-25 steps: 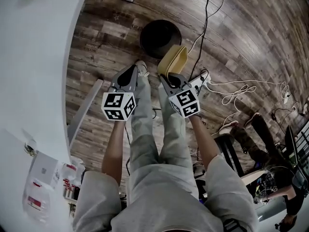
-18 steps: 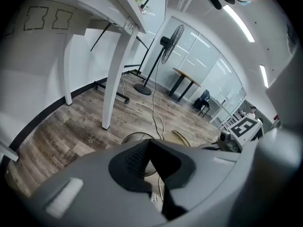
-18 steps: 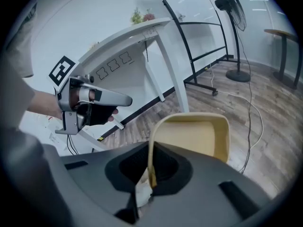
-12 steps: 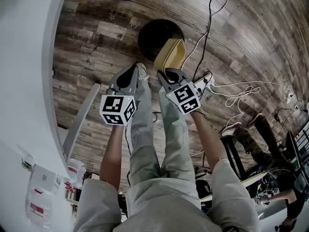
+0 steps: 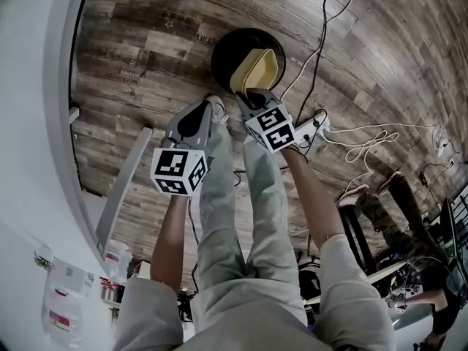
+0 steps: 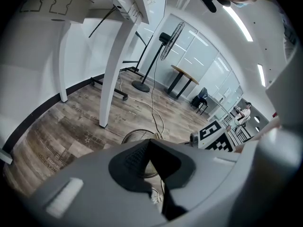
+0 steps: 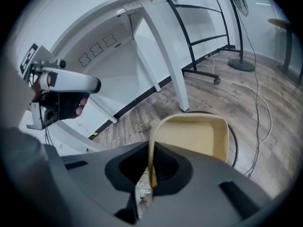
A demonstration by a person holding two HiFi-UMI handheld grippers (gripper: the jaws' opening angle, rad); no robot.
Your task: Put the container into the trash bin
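Note:
A pale yellow container (image 5: pixel 257 69) hangs tilted over the mouth of the round black trash bin (image 5: pixel 225 50) on the wooden floor. My right gripper (image 5: pixel 250 93) is shut on the container's near rim. In the right gripper view the container (image 7: pixel 191 136) stands on edge between the jaws of the right gripper (image 7: pixel 151 174), with the bin's rim (image 7: pixel 233 143) behind it. My left gripper (image 5: pixel 213 105) is shut with nothing in it, to the left of the bin and above the person's shoe. In its own view the left gripper (image 6: pixel 149 143) points at the bin's rim (image 6: pixel 135 136).
A white table (image 5: pixel 29 123) runs along the left, its leg (image 6: pixel 113 74) near the bin. A power strip (image 5: pixel 311 128) and white cables (image 5: pixel 365 141) lie right of the bin. The person's legs (image 5: pixel 241 218) stand below the grippers. A fan stand (image 6: pixel 142 85) is further off.
My right gripper has carried the container forward and down, from beside the bin's near edge to over its opening. The left gripper has sunk a little.

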